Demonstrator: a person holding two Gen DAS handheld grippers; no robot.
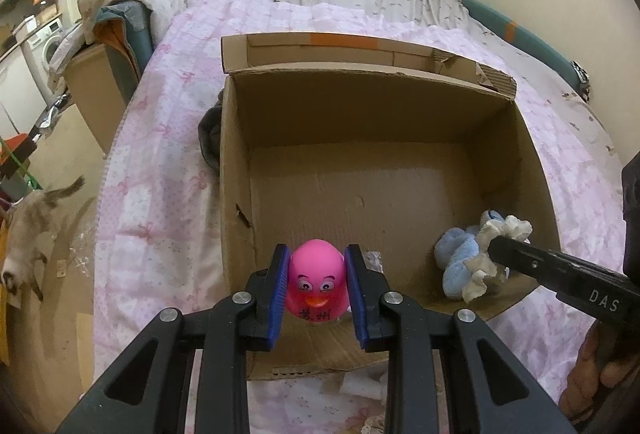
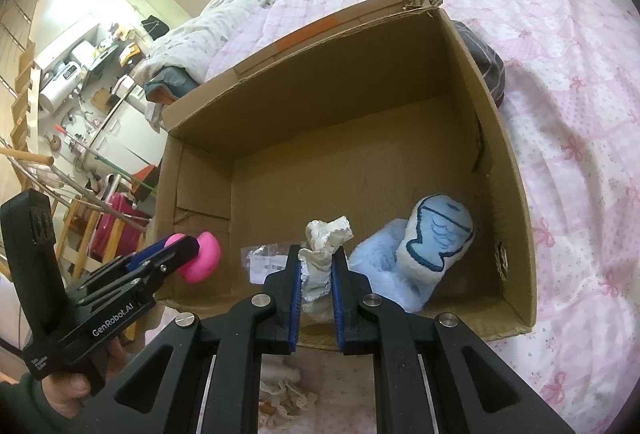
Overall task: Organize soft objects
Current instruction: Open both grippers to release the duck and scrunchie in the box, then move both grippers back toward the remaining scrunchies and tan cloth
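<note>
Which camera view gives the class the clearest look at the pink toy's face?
The left wrist view: the pink toy faces the camera, eyes and orange beak visible, held by the left gripper. In the right wrist view the toy shows only a plain pink side, partly hidden behind the gripper.

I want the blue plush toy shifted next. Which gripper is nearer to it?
Right. The right gripper, shut on a white cloth, sits just beside the blue plush toy in the cardboard box. The left gripper grips a pink duck toy at the opposite side.
</note>
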